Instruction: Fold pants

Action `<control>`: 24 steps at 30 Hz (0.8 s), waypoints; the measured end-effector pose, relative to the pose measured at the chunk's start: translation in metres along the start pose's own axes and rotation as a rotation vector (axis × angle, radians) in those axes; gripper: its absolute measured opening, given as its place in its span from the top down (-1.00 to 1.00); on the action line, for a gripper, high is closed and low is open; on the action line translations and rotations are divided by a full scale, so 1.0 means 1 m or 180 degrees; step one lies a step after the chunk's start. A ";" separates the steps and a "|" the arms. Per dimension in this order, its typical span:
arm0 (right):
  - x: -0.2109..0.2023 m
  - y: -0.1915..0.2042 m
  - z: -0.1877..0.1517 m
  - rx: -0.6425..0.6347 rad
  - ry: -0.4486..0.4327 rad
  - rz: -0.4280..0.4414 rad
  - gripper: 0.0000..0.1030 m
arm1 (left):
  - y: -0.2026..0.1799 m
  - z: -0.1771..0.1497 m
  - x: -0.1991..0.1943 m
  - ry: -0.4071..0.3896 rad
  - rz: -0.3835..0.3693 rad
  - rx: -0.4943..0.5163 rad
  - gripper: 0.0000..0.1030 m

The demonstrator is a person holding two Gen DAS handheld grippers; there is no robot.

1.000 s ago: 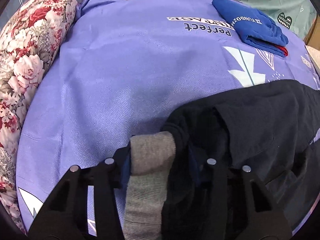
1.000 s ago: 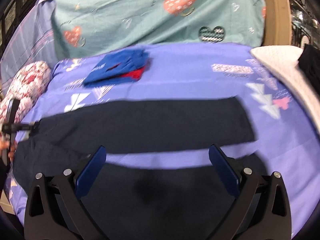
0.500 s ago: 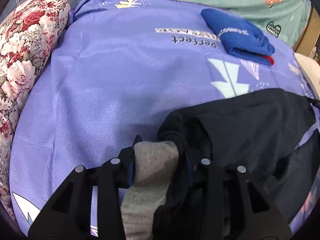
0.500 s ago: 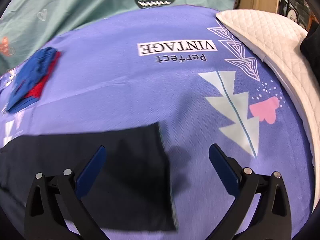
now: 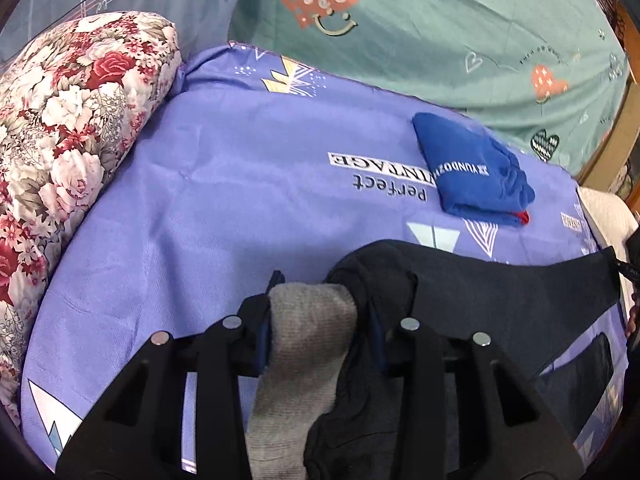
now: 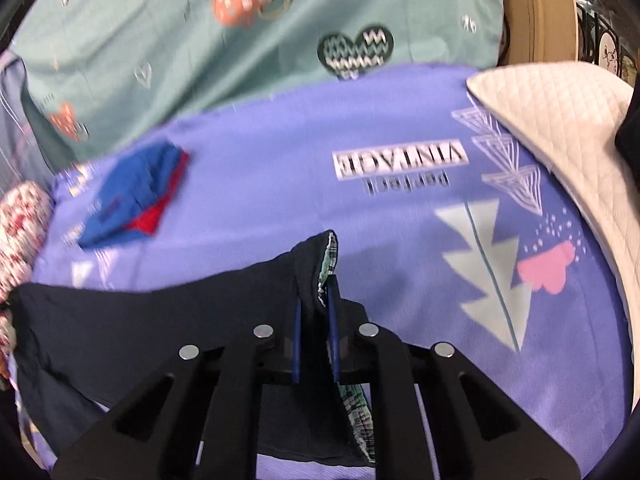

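Observation:
The dark navy pants (image 5: 492, 288) hang stretched between my two grippers above the purple bedsheet (image 5: 248, 184). My left gripper (image 5: 316, 320) is shut on the waist end, with the grey ribbed waistband (image 5: 308, 344) bunched between its fingers. My right gripper (image 6: 314, 320) is shut on the leg hem of the pants (image 6: 160, 320), where a plaid lining (image 6: 326, 264) shows. The cloth runs left from it toward the other hand.
A folded blue and red garment (image 5: 472, 176) lies at the back of the sheet; it also shows in the right wrist view (image 6: 136, 192). A floral pillow (image 5: 64, 140) lies at the left, a white quilted pillow (image 6: 560, 120) at the right, a teal heart-print cover (image 5: 440, 32) behind.
My right gripper swung to the leg hem, closed on it and lifted it. My left gripper kept its hold on the waistband and rose, so the pants now hang between both.

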State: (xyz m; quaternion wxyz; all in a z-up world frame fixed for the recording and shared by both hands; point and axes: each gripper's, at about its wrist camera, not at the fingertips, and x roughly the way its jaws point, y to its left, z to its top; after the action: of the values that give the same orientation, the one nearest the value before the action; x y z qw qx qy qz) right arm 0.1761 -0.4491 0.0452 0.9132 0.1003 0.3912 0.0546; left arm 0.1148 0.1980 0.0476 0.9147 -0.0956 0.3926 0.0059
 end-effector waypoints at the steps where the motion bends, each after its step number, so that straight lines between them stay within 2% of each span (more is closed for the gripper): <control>1: -0.002 0.003 0.005 0.0006 -0.0036 0.0011 0.78 | 0.003 0.006 0.001 -0.0004 -0.0013 -0.0057 0.27; 6: 0.008 0.004 0.034 0.0137 -0.0115 -0.0016 0.78 | 0.010 0.030 0.012 -0.0051 0.0032 -0.0141 0.27; 9: 0.045 -0.005 0.039 0.0217 0.0116 -0.0154 0.78 | 0.011 0.040 0.047 0.0137 0.0128 -0.0144 0.20; 10: 0.061 -0.008 0.036 0.0239 0.0247 -0.0215 0.77 | 0.011 0.040 0.067 0.0258 0.0242 -0.0133 0.14; 11: 0.073 -0.011 0.033 0.0249 0.0361 -0.0299 0.69 | 0.012 0.040 0.083 0.0363 0.0326 -0.0139 0.04; 12: 0.091 -0.017 0.025 0.0273 0.0510 -0.0610 0.42 | 0.014 0.039 0.096 0.0474 0.0380 -0.0152 0.01; 14: 0.095 -0.025 0.017 0.0294 0.0511 -0.0842 0.21 | 0.020 0.038 0.108 0.0627 0.0413 -0.0213 -0.13; 16: 0.080 -0.027 0.012 0.0265 0.0381 -0.0804 0.12 | 0.030 0.040 0.090 0.0535 0.0424 -0.0277 -0.36; 17: 0.068 -0.027 0.011 0.0233 0.0309 -0.0792 -0.02 | 0.034 0.040 0.076 0.0440 0.0490 -0.0281 -0.56; 18: 0.047 -0.028 0.007 0.0190 0.0235 -0.0754 -0.18 | 0.039 0.039 0.060 0.0331 0.0603 -0.0281 -0.67; 19: 0.035 -0.029 0.004 0.0174 0.0212 -0.0743 -0.24 | 0.045 0.035 0.038 0.0222 0.0664 -0.0300 -0.69; 20: 0.012 -0.031 -0.004 0.0145 0.0178 -0.0735 -0.30 | 0.052 0.028 0.017 0.0162 0.0627 -0.0338 -0.69; 24: -0.054 -0.038 -0.048 0.0115 0.0135 -0.0620 -0.57 | 0.063 -0.023 -0.047 0.0138 0.0508 -0.0461 -0.70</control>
State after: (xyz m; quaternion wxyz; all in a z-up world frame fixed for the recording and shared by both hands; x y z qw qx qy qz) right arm 0.1051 -0.4889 0.0424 0.9037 0.0769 0.4193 -0.0394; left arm 0.0604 0.2593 0.0556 0.8933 -0.1299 0.4173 0.1051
